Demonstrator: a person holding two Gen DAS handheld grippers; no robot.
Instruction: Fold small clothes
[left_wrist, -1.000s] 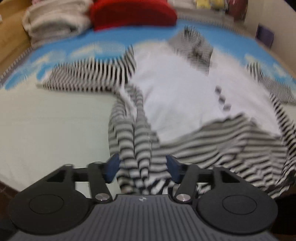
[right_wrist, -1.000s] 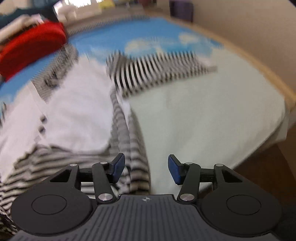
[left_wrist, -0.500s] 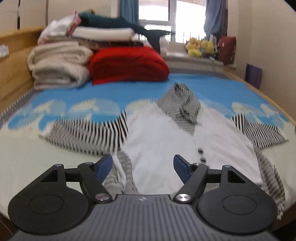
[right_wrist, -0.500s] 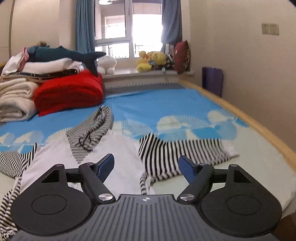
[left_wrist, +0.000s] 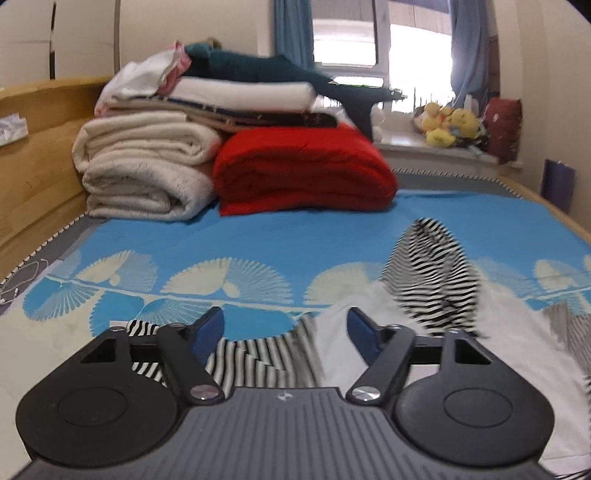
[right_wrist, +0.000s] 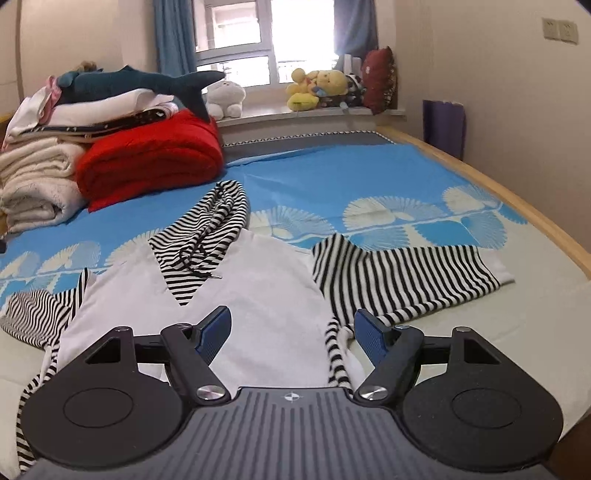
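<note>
Left wrist view: the left gripper hangs above the hoodie on the bed, its jaws closing on nothing

Right wrist view: the right gripper, jaws apart and closing, empty, hangs over the hoodie's white back, both striped sleeves spread sideways

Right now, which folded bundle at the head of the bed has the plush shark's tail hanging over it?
The red blanket: the shark tail droops onto it; the cream blankets lie beside it.
</note>
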